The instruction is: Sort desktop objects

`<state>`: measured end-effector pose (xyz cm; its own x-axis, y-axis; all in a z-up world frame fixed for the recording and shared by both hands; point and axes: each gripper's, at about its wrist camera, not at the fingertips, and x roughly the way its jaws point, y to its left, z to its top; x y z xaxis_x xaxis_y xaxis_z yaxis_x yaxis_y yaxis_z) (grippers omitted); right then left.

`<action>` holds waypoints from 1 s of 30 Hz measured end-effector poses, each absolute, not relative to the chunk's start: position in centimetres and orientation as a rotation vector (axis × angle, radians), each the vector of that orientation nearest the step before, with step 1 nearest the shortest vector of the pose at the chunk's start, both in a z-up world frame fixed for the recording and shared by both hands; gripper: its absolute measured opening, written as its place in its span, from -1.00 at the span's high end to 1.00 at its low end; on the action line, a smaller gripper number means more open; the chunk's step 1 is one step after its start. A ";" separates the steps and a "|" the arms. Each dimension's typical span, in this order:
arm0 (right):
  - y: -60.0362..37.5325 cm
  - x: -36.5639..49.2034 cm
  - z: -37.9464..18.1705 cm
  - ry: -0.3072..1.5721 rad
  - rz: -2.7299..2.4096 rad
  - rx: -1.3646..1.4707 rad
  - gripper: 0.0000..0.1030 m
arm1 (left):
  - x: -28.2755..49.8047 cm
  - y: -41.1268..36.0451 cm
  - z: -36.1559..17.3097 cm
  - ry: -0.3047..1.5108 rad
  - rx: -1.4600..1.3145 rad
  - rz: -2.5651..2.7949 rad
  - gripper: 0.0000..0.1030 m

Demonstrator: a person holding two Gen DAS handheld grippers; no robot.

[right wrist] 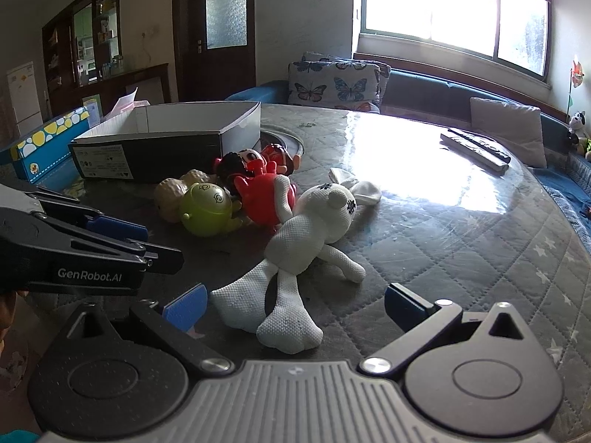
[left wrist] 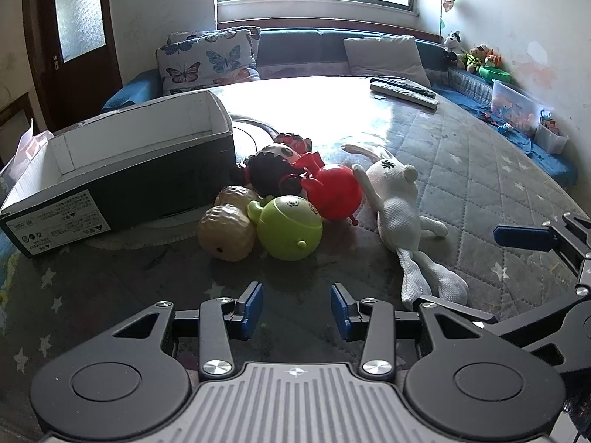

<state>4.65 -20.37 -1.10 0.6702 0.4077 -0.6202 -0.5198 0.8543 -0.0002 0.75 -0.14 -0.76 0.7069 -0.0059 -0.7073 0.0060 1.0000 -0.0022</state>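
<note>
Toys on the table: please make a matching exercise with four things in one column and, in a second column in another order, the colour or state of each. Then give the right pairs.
Things:
1. round toy with a small face drawn on it
2. soft doll lying flat
3. cardboard box
4. right gripper

Colour or state:
A. white
B. open top, nothing seen inside
C. green
D. jaws wide apart over the doll's legs

Pairs: 1-C, 2-A, 3-B, 4-D
</note>
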 end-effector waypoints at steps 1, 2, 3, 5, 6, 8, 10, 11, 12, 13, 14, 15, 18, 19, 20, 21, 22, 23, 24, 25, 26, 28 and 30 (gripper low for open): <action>-20.3 4.7 -1.1 0.652 0.526 -0.183 -1.00 | 0.8 -0.1 -0.8 0.786 -0.004 -0.008 0.16; -20.4 4.7 -1.1 0.653 0.527 -0.183 -1.00 | 0.8 0.0 -0.8 0.787 -0.007 -0.009 0.16; -20.3 4.7 -1.1 0.653 0.527 -0.183 -1.00 | 0.8 0.0 -0.8 0.787 -0.008 -0.010 0.16; -20.3 4.9 -1.2 0.654 0.528 -0.182 -1.00 | 0.9 0.0 -0.7 0.787 -0.010 -0.011 0.16; -20.3 4.9 -1.2 0.655 0.528 -0.181 -1.00 | 0.9 0.1 -0.7 0.787 -0.012 -0.011 0.16; -20.3 5.1 -1.2 0.656 0.527 -0.181 -1.00 | 1.0 0.1 -0.7 0.787 -0.017 -0.012 0.16; -20.3 5.2 -1.3 0.659 0.529 -0.182 -1.00 | 1.1 0.2 -0.6 0.787 -0.023 -0.014 0.16; -20.3 5.3 -1.3 0.660 0.529 -0.183 -1.00 | 1.2 0.2 -0.5 0.787 -0.027 -0.016 0.16; -20.3 5.3 -1.3 0.661 0.529 -0.182 -1.00 | 1.2 0.2 -0.5 0.786 -0.030 -0.018 0.16; -20.2 5.3 -1.3 0.661 0.529 -0.183 -1.00 | 1.3 0.3 -0.4 0.786 -0.034 -0.020 0.16; -20.2 5.4 -1.4 0.662 0.529 -0.183 -1.00 | 1.4 0.3 -0.4 0.786 -0.038 -0.022 0.16; -20.2 5.5 -1.4 0.662 0.530 -0.182 -1.00 | 1.5 0.3 -0.3 0.786 -0.041 -0.024 0.16; -20.1 5.9 -1.4 0.664 0.530 -0.180 -0.99 | 1.7 0.3 -0.1 0.783 -0.045 -0.032 0.16; -20.1 6.0 -1.4 0.665 0.531 -0.178 -0.99 | 1.8 0.2 0.0 0.781 -0.044 -0.035 0.16; -20.1 6.1 -1.4 0.665 0.532 -0.177 -0.99 | 1.9 0.2 0.1 0.780 -0.044 -0.037 0.16; -20.1 6.2 -1.4 0.666 0.533 -0.175 -0.98 | 2.0 0.1 0.1 0.780 -0.044 -0.040 0.16; -20.1 6.3 -1.4 0.667 0.534 -0.174 -0.98 | 2.2 0.1 0.2 0.780 -0.046 -0.043 0.16; -20.1 6.4 -1.4 0.668 0.534 -0.173 -0.96 | 2.3 0.1 0.3 0.781 -0.049 -0.047 0.16; -20.1 6.5 -1.4 0.669 0.534 -0.173 -0.95 | 2.4 0.1 0.4 0.780 -0.053 -0.052 0.16; -20.1 6.7 -1.5 0.670 0.534 -0.172 -0.94 | 2.6 0.1 0.5 0.780 -0.057 -0.057 0.16; -20.2 6.7 -1.5 0.672 0.535 -0.169 -0.91 | 2.8 0.1 0.6 0.780 -0.064 -0.065 0.16; -20.3 7.1 -1.6 0.678 0.535 -0.162 -0.91 | 3.1 -0.1 0.8 0.782 -0.078 -0.085 0.16; -20.4 7.3 -1.6 0.680 0.535 -0.158 -0.89 | 3.5 -0.3 0.9 0.785 -0.088 -0.105 0.16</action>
<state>7.28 -20.35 -1.61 0.6491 0.4181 -0.6355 -0.5189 0.8542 0.0319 3.54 -0.31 0.93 0.7025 -0.1274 -0.7002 0.0618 0.9911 -0.1182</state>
